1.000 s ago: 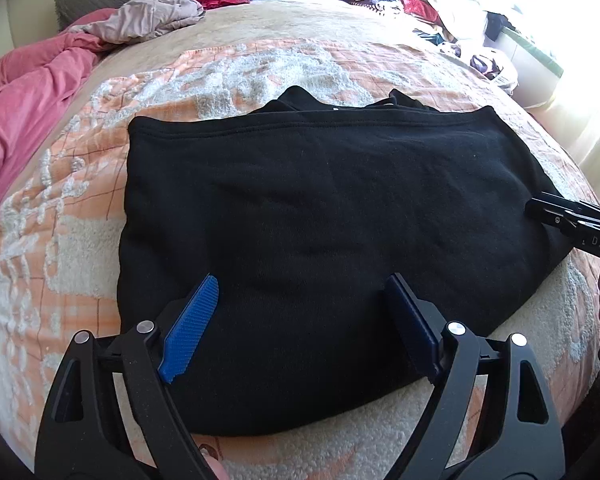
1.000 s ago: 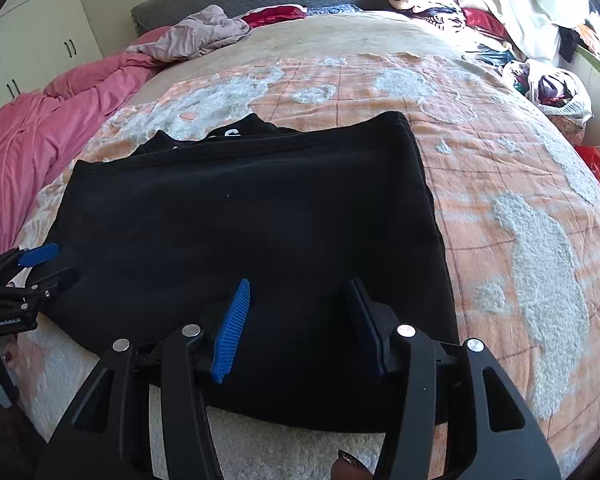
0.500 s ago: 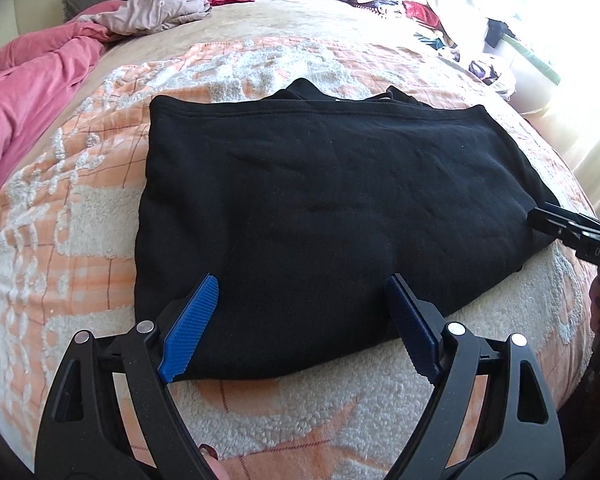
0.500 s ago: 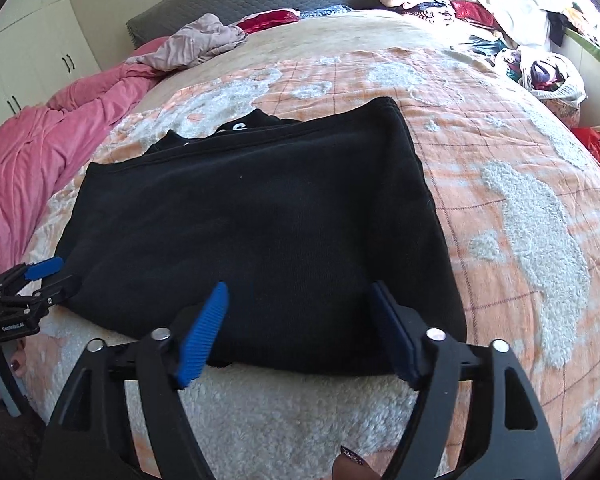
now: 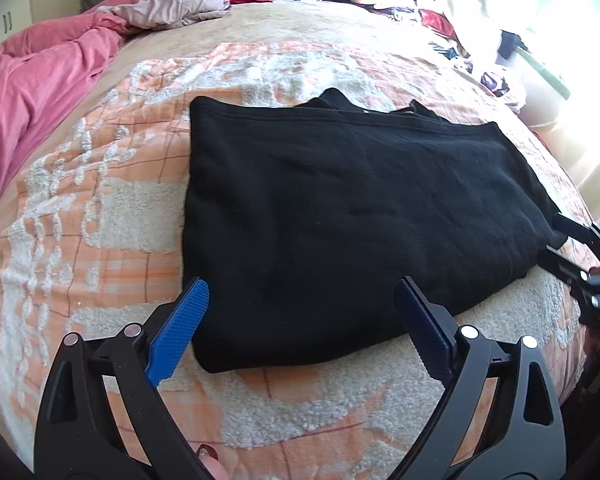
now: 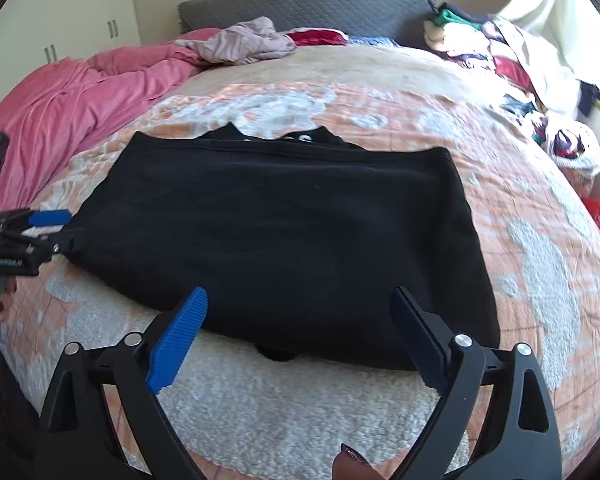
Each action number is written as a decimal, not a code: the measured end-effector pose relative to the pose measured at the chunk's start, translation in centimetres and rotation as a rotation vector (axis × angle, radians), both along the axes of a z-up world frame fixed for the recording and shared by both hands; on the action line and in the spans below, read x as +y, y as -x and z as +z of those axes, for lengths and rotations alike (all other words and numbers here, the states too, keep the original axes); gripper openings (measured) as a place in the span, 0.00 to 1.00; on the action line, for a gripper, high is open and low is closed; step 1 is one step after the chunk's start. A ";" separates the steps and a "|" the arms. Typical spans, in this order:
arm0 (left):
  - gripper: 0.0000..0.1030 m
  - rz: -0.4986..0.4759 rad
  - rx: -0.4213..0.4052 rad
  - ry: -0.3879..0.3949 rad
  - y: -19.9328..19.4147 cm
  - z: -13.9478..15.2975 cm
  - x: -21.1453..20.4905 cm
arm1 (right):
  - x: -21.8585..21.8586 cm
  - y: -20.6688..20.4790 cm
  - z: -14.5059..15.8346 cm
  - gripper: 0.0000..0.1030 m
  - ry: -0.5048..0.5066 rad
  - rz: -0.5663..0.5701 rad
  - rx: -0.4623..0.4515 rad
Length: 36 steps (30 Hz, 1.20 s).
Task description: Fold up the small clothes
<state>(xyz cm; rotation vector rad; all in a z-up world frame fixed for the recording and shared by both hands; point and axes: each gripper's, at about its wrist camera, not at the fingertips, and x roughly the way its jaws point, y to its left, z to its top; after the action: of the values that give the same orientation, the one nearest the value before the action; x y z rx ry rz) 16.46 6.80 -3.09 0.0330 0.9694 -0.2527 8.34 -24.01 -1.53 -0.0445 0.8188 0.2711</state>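
Since both grippers were opening with nothing between their fingers, the garment (image 5: 352,216) lay released, folded in half on the blanket (image 5: 100,216), with a collar poking past its far edge. Its thick near fold could spring back or slide if the left gripper (image 5: 300,320) or right gripper (image 6: 300,320) snagged the hem while leaving. Compared with a second earlier, both had drawn back off the cloth, and the right had widened most.
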 end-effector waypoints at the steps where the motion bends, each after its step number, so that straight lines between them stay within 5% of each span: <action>1: 0.87 0.010 0.001 0.004 -0.1 0.1 0.3 | 0.5 0.2 0.0 0.92 0.005 0.017 -0.008; 19: 0.91 0.152 -0.006 -0.009 -2.1 0.0 4.9 | 10.2 1.9 -0.6 0.94 0.131 0.251 -0.076; 36: 0.91 0.307 -0.003 0.010 -4.1 -0.1 9.7 | 21.1 -1.0 -3.9 0.94 0.397 0.365 -0.150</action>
<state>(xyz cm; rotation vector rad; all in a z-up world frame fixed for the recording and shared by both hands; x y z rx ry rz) 20.61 16.51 -3.23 -0.1246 0.9560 0.0254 9.38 -2.86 -5.47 -0.5848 0.7018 0.4397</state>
